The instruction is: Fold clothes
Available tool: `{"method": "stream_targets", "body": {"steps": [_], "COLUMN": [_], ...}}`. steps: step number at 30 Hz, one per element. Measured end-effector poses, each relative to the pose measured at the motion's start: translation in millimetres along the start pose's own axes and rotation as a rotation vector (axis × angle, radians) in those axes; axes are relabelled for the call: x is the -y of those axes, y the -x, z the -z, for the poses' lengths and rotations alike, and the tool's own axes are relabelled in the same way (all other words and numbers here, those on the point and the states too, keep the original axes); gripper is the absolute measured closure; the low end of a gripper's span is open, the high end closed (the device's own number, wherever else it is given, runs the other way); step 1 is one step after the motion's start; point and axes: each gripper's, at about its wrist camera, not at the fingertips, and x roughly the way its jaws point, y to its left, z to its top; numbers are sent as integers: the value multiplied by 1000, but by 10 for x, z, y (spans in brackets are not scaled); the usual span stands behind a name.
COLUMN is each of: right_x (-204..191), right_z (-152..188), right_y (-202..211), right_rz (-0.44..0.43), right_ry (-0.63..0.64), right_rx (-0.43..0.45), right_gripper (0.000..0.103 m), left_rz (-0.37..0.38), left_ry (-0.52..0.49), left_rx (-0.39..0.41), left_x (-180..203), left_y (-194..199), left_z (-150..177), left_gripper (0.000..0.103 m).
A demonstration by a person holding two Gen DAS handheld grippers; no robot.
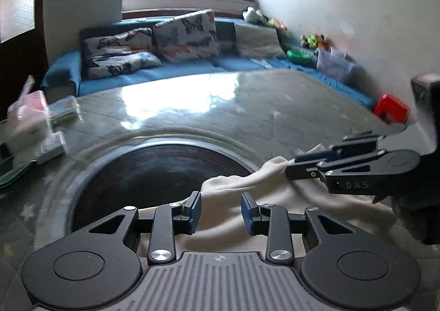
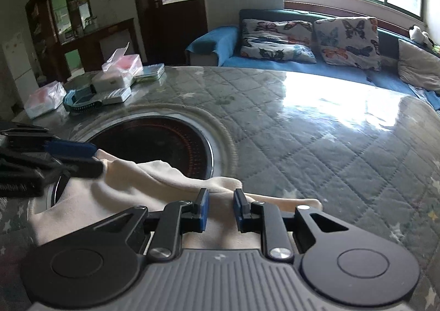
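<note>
Your left gripper [image 1: 221,213] and right gripper [image 2: 221,210] both tilt down over the cream garment [image 2: 154,181], which lies on the bench [image 2: 316,146] at the near rim of the dark round inset [image 2: 154,146], fingers parted astride the cloth, gripping nothing.

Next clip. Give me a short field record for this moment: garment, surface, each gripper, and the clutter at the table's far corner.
garment: cream cloth, rumpled, lying partly over the dark round inset
surface: table with grey quilted cover, glossy under window glare
left gripper: jaws apart, cloth between them, pads not pressing
right gripper: jaws narrowly apart over the cloth's edge, grip not evident
clutter: plastic-wrapped boxes and packets at the far corner
background: blue sofa with butterfly cushions
</note>
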Motion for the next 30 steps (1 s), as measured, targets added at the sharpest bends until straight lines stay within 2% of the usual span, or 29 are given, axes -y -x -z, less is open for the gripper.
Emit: {"method": "stream_targets", "body": {"steps": [4, 6, 8, 14, 17, 23, 26, 30], "right_x": [13, 19, 51, 227, 233, 122, 87, 267], "right_z": [-29, -40, -49, -33, 48, 299, 430, 491], "right_y": [-78, -93, -78, 193, 344, 540, 581, 653], "right_rz": [5, 2, -3, -13, -10, -13, 27, 63], "right_ry": [3, 11, 4, -55, -36, 12, 45, -30], "right_rx": [-8, -7, -5, 16, 7, -18, -33, -31], "right_gripper": [82, 82, 82, 82, 82, 82, 82, 82], "left_rz": [-24, -33, -26, -37, -29, 33, 60, 123], "left_ry": [21, 36, 68, 70, 38, -41, -113, -187], "left_rx": [-52, -51, -51, -30, -8, 0, 17, 39], "left_x": [-42, -67, -108, -99, -27, 232, 449, 723], "left_y": [-278, -327, -326, -220, -73, 213, 281, 291], "left_z": [-32, -46, -61, -12, 33, 269, 316, 295], "left_gripper": [70, 70, 70, 69, 69, 69, 69, 69]}}
